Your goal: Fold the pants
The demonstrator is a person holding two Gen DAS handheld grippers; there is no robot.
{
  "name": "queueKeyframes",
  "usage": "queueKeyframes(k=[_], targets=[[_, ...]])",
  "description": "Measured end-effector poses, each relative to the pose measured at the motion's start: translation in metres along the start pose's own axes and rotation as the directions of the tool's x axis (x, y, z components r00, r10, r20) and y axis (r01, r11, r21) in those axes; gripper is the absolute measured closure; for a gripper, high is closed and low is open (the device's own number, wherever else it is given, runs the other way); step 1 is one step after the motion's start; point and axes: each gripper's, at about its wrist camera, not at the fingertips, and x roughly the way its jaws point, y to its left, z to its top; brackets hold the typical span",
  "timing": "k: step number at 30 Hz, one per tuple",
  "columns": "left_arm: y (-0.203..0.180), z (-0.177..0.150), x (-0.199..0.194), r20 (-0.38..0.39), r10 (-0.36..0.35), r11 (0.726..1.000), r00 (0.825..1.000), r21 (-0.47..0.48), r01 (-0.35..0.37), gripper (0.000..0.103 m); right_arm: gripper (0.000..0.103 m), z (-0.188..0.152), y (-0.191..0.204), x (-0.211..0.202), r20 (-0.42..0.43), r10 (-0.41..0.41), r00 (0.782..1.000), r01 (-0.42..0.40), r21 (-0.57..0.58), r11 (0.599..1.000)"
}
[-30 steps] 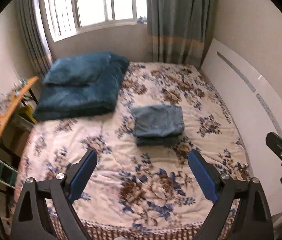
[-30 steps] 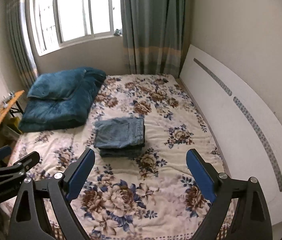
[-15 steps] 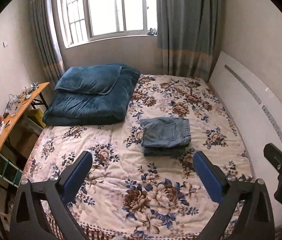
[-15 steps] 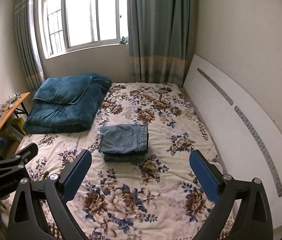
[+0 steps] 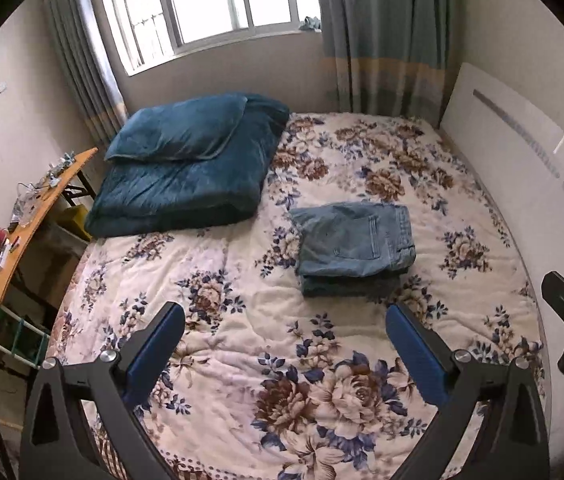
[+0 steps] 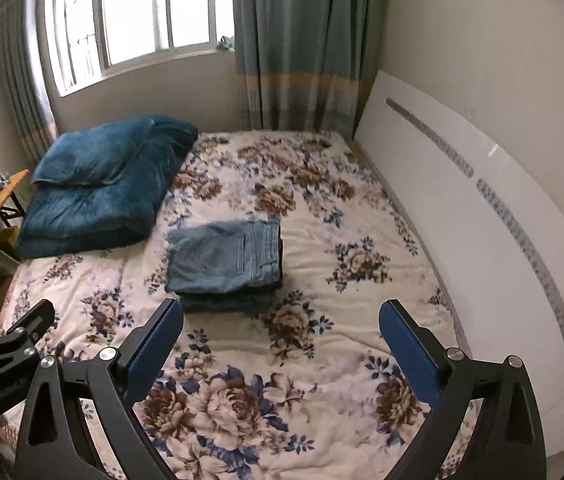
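Note:
Blue jeans (image 5: 355,246) lie folded into a compact stack in the middle of the floral bed cover (image 5: 242,320); they also show in the right wrist view (image 6: 226,258). My left gripper (image 5: 285,350) is open and empty, held above the near part of the bed, well short of the jeans. My right gripper (image 6: 282,346) is open and empty, also above the near part of the bed, just short of the jeans' near edge. Each gripper shows at the edge of the other's view.
A folded dark blue quilt with a pillow (image 5: 190,164) lies at the bed's far left. A white headboard panel (image 6: 481,220) runs along the right side. A cluttered wooden side table (image 5: 22,224) stands left of the bed. Window and curtains (image 5: 381,32) are at the far wall.
Both grippers have tilted and drawn back, so the views rise and show more of the room. The jeans have not moved. Both grippers stay open.

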Motion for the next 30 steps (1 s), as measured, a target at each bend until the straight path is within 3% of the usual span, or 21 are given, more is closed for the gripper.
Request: queueKeyframes(k=[4, 13, 30], targets=[[-0.001, 0.003, 0.024, -0.04, 0.0, 1.0, 0.999, -0.001, 0.0, 0.0, 0.002, -0.001, 0.001, 0.029, -0.024, -0.01, 1.0, 0.009, -0.004, 1.0], [0.0, 0.012, 0.048, -0.053, 0.007, 1.0, 0.999, -0.004, -0.007, 0.0, 0.002, 0.001, 0.01, 0.061, -0.062, -0.019, 0.998, 0.018, -0.011, 1.0], [-0.004, 0.01, 0.058, -0.065, -0.011, 1.0, 0.998, 0.007, 0.011, 0.0, 0.002, 0.004, 0.022, 0.068, -0.068, -0.001, 0.998, -0.001, -0.02, 1.0]])
